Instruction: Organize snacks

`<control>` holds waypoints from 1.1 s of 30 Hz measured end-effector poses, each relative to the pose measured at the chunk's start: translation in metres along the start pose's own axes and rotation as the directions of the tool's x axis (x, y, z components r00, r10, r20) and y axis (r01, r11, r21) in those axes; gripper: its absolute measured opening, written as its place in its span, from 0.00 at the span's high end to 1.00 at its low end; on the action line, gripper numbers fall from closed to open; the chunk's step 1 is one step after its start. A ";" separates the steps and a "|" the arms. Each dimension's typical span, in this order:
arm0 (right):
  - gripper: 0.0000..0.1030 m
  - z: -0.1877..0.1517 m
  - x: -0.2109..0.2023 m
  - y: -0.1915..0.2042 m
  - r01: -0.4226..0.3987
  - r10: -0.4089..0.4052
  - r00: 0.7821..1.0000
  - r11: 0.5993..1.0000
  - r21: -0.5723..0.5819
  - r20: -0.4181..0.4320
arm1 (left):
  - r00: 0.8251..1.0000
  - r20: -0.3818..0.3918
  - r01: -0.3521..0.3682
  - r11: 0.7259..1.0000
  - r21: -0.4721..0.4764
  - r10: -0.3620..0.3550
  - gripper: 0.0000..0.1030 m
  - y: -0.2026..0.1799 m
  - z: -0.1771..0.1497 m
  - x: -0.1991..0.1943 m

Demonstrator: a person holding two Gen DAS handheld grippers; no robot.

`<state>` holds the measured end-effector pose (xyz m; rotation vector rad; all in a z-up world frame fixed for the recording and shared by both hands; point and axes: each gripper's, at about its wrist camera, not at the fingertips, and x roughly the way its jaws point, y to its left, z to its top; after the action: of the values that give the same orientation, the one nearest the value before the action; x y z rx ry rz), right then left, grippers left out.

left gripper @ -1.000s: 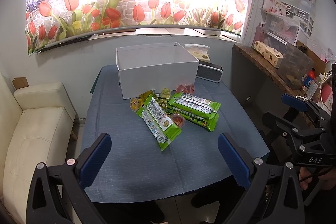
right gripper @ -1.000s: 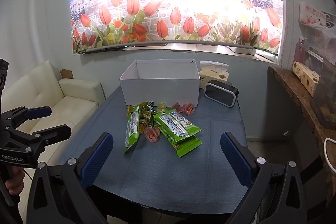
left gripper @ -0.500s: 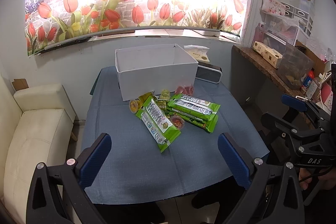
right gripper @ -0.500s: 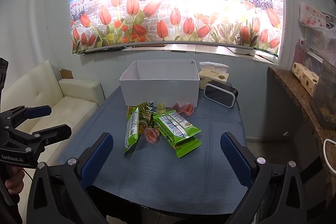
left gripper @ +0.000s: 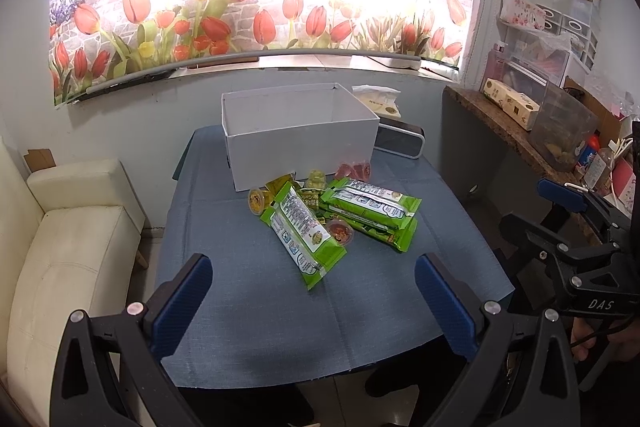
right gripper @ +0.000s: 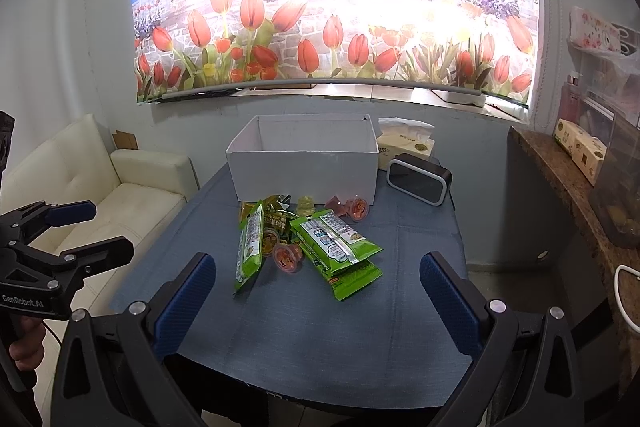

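1. Left wrist view: the left claw hangs with its blue pads wide apart and nothing between them, over the near edge of the blue-covered surface.
2. Right wrist view: the right claw is likewise spread wide and empty, at the same near edge.
3. Landmark: an open white box stands at the far side of the surface.
4. Just in front of the box lies the snack pile: long green packets and small jelly cups, touching and overlapping.
5. From either claw the pile lies straight ahead, between claw and box.
6. The nearest green packet's long axis runs diagonally, its near end pointing toward the left claw, which looks the closer of the two.
7. Judgement: nothing appears packed yet; a first pick would likely reach forward, pads across the packet's narrow width.
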<state>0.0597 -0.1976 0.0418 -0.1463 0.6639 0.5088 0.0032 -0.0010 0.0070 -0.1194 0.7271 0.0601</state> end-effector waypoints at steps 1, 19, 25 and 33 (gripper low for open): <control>0.00 0.000 0.000 0.000 0.000 0.000 1.000 1.000 -0.001 0.000 | 1.000 0.000 0.000 1.000 0.000 0.000 0.00 0.000 0.000 0.000; 0.00 -0.001 -0.001 0.002 -0.001 0.001 1.000 1.000 -0.002 -0.001 | 1.000 0.004 -0.005 1.000 0.001 0.005 0.00 0.000 -0.001 -0.002; 0.00 -0.001 -0.001 0.002 -0.001 0.001 1.000 1.000 -0.002 -0.004 | 1.000 -0.003 -0.001 1.000 -0.008 0.001 0.00 0.002 -0.001 0.002; 0.00 -0.006 0.002 0.000 0.003 -0.003 1.000 1.000 0.008 -0.020 | 0.983 -0.140 0.088 0.979 -0.186 -0.115 0.00 0.034 0.007 0.087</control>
<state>0.0578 -0.1989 0.0360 -0.1453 0.6852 0.5026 0.0690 0.0349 -0.0489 -0.3357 0.8644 0.0183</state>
